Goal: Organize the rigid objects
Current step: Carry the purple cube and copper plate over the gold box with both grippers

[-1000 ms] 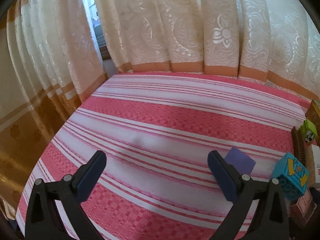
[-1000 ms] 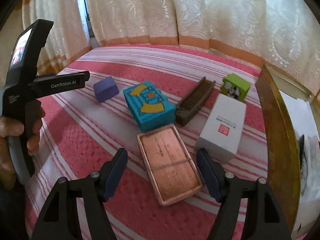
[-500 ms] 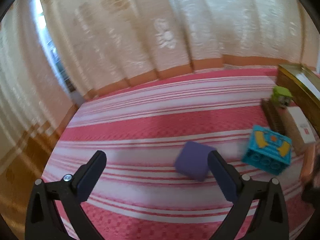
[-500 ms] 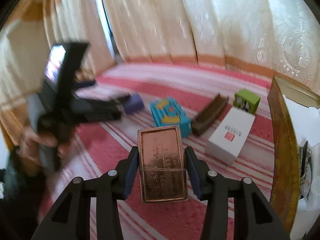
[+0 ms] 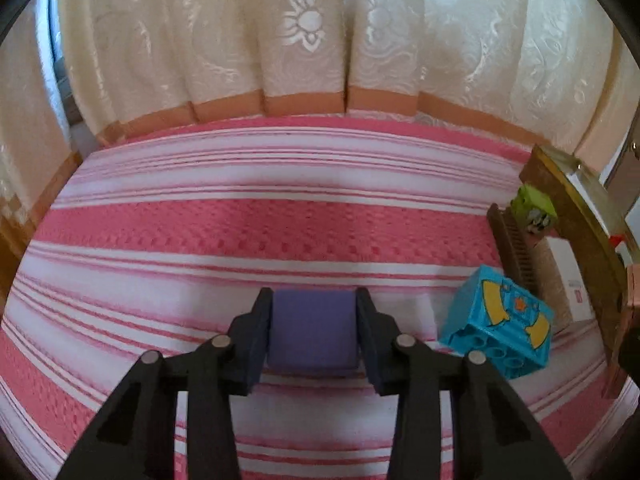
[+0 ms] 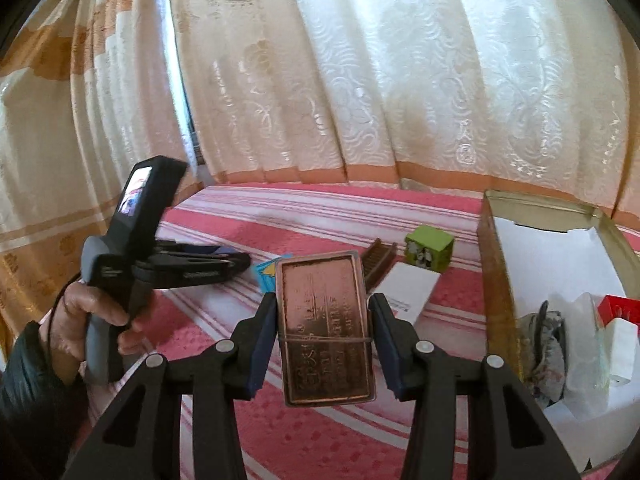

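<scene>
The left gripper [image 5: 314,330] has just been closing, and its pads now pinch the purple block [image 5: 313,326], which sits low against the striped bedspread [image 5: 256,236]; the right gripper [image 6: 324,334] clamps the copper tin [image 6: 326,330] by its long edges, clear of the cloth. To me the smooth tin could slide out nose-first. Swinging it to the open box [image 6: 494,280] at three o'clock, it may clip that rim.

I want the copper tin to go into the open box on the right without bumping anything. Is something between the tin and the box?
Nothing visible does. The right gripper holds the copper tin above the bedspread; the open box stands to its right, and the white carton lies lower and behind.
</scene>
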Available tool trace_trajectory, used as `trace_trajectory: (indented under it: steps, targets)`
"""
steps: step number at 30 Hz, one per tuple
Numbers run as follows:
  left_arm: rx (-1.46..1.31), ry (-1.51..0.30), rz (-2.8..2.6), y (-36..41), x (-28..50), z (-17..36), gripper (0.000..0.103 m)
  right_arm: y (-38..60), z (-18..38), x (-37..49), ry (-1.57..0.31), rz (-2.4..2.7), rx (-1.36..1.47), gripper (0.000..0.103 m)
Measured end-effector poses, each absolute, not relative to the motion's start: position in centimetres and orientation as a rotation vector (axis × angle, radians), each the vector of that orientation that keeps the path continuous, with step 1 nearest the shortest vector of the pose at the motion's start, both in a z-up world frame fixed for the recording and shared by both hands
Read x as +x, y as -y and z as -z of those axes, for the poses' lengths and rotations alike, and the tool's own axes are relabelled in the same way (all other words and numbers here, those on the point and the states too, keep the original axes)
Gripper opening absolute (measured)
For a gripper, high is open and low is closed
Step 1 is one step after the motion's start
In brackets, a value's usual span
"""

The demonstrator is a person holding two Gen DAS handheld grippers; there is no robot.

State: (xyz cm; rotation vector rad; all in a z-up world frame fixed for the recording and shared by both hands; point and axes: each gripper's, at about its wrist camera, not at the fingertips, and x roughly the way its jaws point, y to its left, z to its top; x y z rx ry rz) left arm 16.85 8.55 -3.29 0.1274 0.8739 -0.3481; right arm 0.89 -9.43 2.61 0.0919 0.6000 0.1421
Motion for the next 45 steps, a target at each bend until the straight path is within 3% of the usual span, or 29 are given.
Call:
trace_trajectory:
  steps: [12, 20, 36, 45]
  targets:
    - [0.032, -0.687, 0.267, -9.5, 13.0, 0.7, 0.039, 11.4, -4.5, -0.9, -0.438, 0.031, 0.038, 0.049]
    - [0.045, -0.560, 0.313, -5.4, 8.9, -1.6, 0.039, 14.5, -5.7, -3.2, -0.364, 0.150, -0.006, 0.049]
    - [0.165, -0.504, 0.412, 6.7, 4.1, -3.3, 0.039, 19.7, -6.2, -5.5, -0.352, 0.217, 0.021, 0.049]
    - [0.168, -0.515, 0.430, 9.1, 3.3, -2.9, 0.039, 21.3, -6.2, -6.8, -0.351, 0.238, 0.015, 0.049]
